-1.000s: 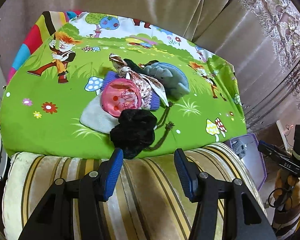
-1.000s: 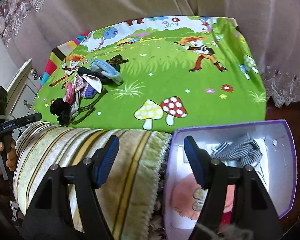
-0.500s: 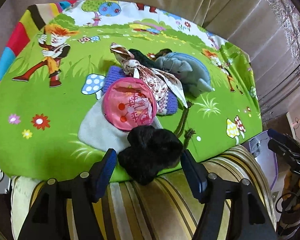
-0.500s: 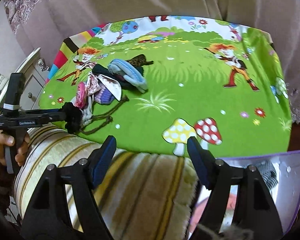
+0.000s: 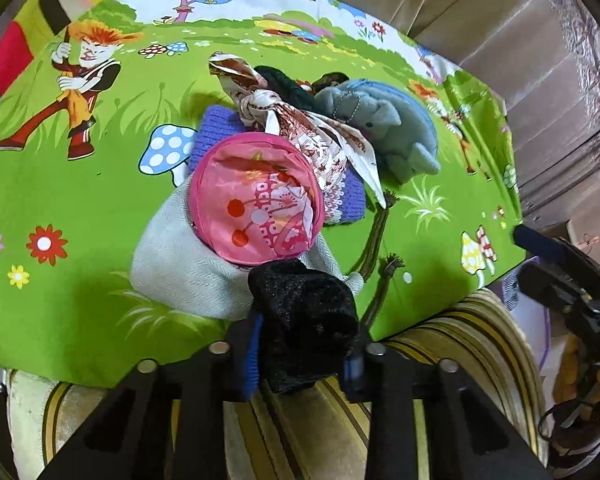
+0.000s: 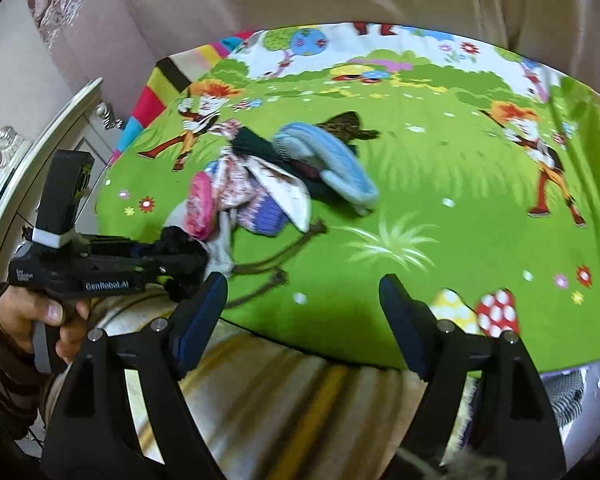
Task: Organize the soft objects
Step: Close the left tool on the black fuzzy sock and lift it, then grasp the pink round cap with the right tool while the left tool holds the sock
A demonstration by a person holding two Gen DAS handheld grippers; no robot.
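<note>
A pile of soft things lies on the green cartoon sheet [image 5: 80, 200]: a pink round pouch [image 5: 256, 204], a pale grey cloth [image 5: 176, 260], a purple knit piece [image 5: 212, 132], a patterned scarf [image 5: 300, 136] and a blue-grey elephant plush [image 5: 384, 128]. At the pile's near edge is a black fuzzy piece [image 5: 300, 304]. My left gripper [image 5: 306, 336] is closing on it, both blue pads pressing its sides. The right wrist view shows that left gripper [image 6: 172, 256] on the black fuzzy piece [image 6: 176, 240]. My right gripper [image 6: 304, 292] is opening with nothing between its fingers.
A striped cushion [image 5: 440, 340] runs along the sheet's near edge. A brown cord [image 5: 376, 240] trails from the pile. A purple box [image 6: 580, 384] holding a checked cloth sits at the lower right. A hand [image 6: 24, 316] holds the left gripper's handle. Curtains hang behind.
My left gripper moved forward and down to the pile and closed around the black fuzzy piece. My right gripper swung left, away from the purple box, towards the pile.
</note>
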